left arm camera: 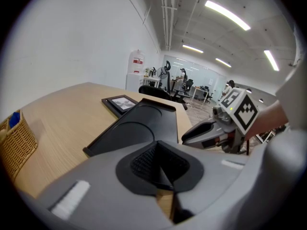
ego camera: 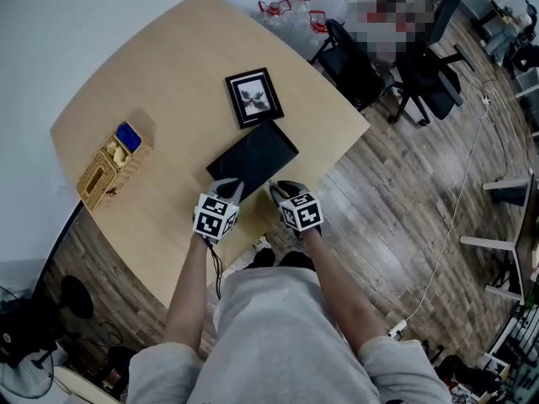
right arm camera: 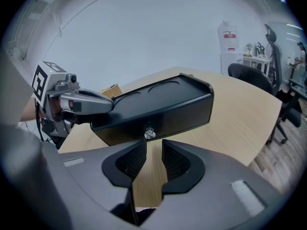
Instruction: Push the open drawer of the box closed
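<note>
A flat black box [ego camera: 253, 158] lies on the wooden table [ego camera: 160, 74] near its front edge. In the right gripper view its front face [right arm camera: 163, 107] carries a small clear knob [right arm camera: 149, 133]; the drawer front looks flush or nearly so. My right gripper [right arm camera: 149, 158] is open by a narrow gap, its tips just short of the knob, nothing between them. My left gripper [left arm camera: 160, 166] is shut and empty, at the box's near left corner [left arm camera: 139, 128]. In the head view both grippers, left [ego camera: 229, 188] and right [ego camera: 279, 191], sit at the box's near end.
A framed picture [ego camera: 253, 97] lies just beyond the box. A wicker basket [ego camera: 114, 165] stands at the table's left. Black office chairs [ego camera: 362, 61] and water bottles [ego camera: 290, 7] are past the far right edge. The table edge runs close behind my grippers.
</note>
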The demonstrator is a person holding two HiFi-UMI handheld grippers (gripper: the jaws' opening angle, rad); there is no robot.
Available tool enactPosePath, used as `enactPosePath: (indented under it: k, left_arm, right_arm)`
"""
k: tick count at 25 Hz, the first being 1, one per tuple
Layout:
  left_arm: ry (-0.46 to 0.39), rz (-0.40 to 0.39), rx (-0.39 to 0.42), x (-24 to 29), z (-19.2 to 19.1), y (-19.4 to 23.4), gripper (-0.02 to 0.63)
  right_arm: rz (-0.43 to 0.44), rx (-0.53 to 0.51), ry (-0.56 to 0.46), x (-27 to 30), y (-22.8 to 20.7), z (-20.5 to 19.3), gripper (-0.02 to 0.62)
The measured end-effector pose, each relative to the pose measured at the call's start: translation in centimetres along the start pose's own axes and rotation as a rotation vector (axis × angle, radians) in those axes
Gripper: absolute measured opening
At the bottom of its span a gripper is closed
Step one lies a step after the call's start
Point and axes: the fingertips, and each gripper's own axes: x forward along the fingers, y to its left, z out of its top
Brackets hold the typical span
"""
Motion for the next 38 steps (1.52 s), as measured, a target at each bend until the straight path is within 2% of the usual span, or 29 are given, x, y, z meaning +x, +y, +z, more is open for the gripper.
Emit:
enactPosePath:
  k: [3,8,21,29,38]
  left_arm:
    - [-0.004,0.022,0.007,0.1,0.1,0.1,0.052]
    - [0.000,0.103,0.044,-0.1,-0.2,-0.1,0.052]
    - [-0.103,0.288,-0.187,-5.2,-1.8,-7.5,0.052]
    - [-0.125,0.426,-0.262,-8.6,-3.0,-10.5,0.052]
    - [-0.169,0.473,-0.250,-10.7,-2.5,-14.2,0.052]
  right_arm:
    - [-0.015,0.014,-0.025,-1.7,-0.6,-0.2,0.078]
    - [-0.015,0.029,-0.077,-4.7,-1.0,-0.1,0.078]
    - [0.077,-0.038,-0.183,-10.9,0.4,0.3,0.078]
    - [0.091,-0.043,-0.246,-14.0,0.7,-0.5,0.078]
    - [0.081,-0.057,-0.312,-18.0,1.1,-1.7,0.078]
